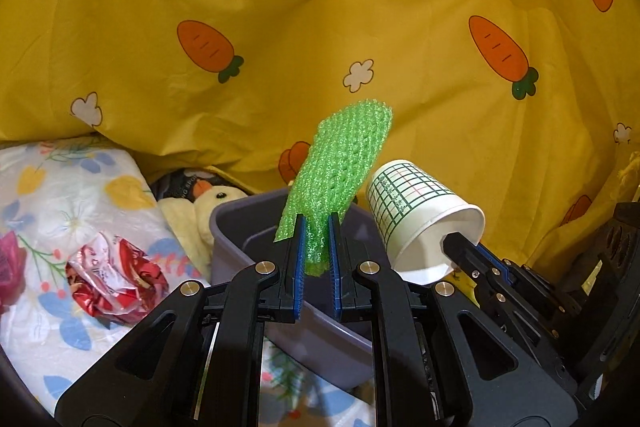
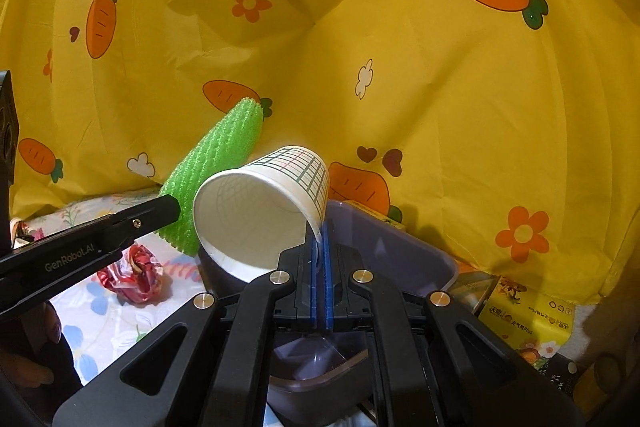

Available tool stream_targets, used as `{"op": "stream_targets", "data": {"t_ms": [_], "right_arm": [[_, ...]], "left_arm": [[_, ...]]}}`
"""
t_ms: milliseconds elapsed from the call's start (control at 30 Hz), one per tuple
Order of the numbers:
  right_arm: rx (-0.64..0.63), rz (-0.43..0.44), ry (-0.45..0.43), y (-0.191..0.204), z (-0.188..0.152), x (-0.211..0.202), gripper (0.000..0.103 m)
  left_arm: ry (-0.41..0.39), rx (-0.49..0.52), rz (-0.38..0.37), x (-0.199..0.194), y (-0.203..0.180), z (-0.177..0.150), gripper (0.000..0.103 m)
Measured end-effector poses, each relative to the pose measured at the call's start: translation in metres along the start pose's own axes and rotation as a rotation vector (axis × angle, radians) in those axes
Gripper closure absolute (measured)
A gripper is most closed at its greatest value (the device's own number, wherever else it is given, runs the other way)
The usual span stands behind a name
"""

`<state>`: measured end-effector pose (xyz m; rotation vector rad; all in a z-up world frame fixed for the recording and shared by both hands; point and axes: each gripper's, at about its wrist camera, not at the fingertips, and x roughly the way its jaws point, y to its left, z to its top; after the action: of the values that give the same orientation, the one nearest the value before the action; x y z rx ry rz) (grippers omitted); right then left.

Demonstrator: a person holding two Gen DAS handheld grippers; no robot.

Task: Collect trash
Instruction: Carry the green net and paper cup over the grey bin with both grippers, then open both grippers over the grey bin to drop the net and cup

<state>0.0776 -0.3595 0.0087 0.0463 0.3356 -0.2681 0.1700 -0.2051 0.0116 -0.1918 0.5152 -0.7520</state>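
Note:
My left gripper (image 1: pixel 318 227) is shut on a strip of green foam net (image 1: pixel 340 163), which sticks up above a grey plastic bin (image 1: pixel 232 227). In the right wrist view the foam net (image 2: pixel 216 171) shows at left beside the left gripper's black finger (image 2: pixel 120 227). My right gripper (image 2: pixel 320 239) is shut on the rim of a white paper cup (image 2: pixel 256 219) with a green grid print, tilted mouth toward the camera over the grey bin (image 2: pixel 400 255). From the left wrist view the cup (image 1: pixel 416 211) hangs to the right of the net. A crumpled red wrapper (image 1: pixel 116 279) lies on the floral sheet left of the bin.
A yellow carrot-print cloth (image 1: pixel 360 27) fills the background. A floral sheet (image 1: pixel 60 195) covers the surface at left, with a yellow duck plush (image 1: pixel 212 203) behind the bin. A yellow tissue pack (image 2: pixel 528 323) lies right of the bin.

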Motion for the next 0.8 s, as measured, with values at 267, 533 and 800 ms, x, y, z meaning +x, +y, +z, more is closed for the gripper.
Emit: {"op": "stream_targets", "data": {"t_ms": [267,533,800], "right_arm": [[0.017,-0.027,0.041,-0.011,-0.007,0.013,0.099],[0.018,-0.044,0.055,-0.014,-0.009,0.017,0.099],[0.021,-0.052,0.074,-0.014,-0.013,0.023,0.099]], "left_arm": [[0.064,-0.01,-0.056,0.028,-0.004,-0.01,0.093],[0.125,-0.038,-0.108,0.04,-0.003,-0.016,0.092],[0.061,-0.032,-0.005,0.018,0.008,-0.017,0.038]]}}
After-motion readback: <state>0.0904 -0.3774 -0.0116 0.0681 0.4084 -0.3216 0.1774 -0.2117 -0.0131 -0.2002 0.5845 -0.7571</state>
